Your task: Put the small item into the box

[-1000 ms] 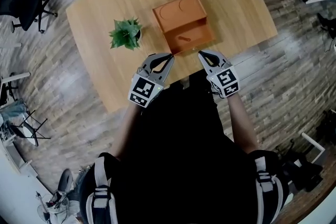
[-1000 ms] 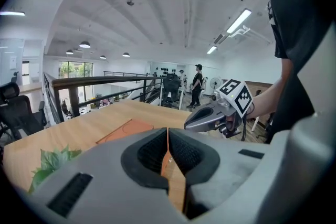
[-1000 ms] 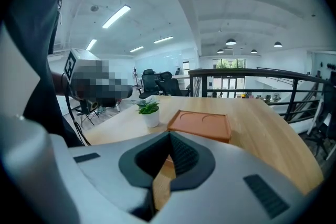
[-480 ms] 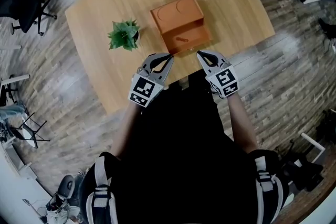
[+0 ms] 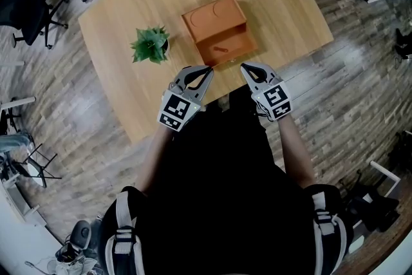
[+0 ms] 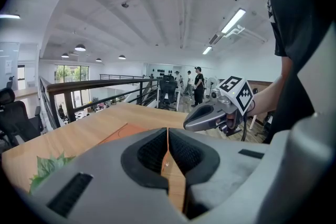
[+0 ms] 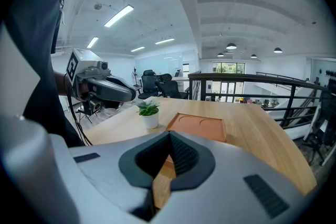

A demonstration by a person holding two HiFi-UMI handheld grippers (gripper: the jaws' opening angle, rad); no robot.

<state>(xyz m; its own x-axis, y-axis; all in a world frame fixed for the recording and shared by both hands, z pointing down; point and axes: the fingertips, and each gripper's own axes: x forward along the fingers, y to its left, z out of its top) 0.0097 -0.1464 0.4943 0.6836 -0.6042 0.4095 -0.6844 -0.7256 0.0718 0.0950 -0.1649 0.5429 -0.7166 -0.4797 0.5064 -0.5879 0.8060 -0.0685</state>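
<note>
An orange box (image 5: 217, 28) sits on the wooden table (image 5: 129, 3), its lower tray open toward me. A small dark item (image 5: 221, 48) lies in that tray. My left gripper (image 5: 210, 67) hovers at the table's near edge, just left of the tray's front, shut and empty. My right gripper (image 5: 243, 66) hangs just right of the tray's front, also shut with nothing in it. In the left gripper view the left gripper (image 6: 168, 136) shows its jaws pressed together over the box (image 6: 126, 131). The right gripper view shows the right gripper (image 7: 169, 139) closed before the box (image 7: 198, 126).
A small potted plant (image 5: 150, 45) stands on the table left of the box, also visible as the plant (image 7: 149, 113) in the right gripper view. Office chairs (image 5: 32, 3) stand on the floor at far left. A railing (image 7: 252, 86) runs behind the table.
The head view has drifted slightly, so table and box sit a little higher and further left. Both grippers stay shut in nearly the same place.
</note>
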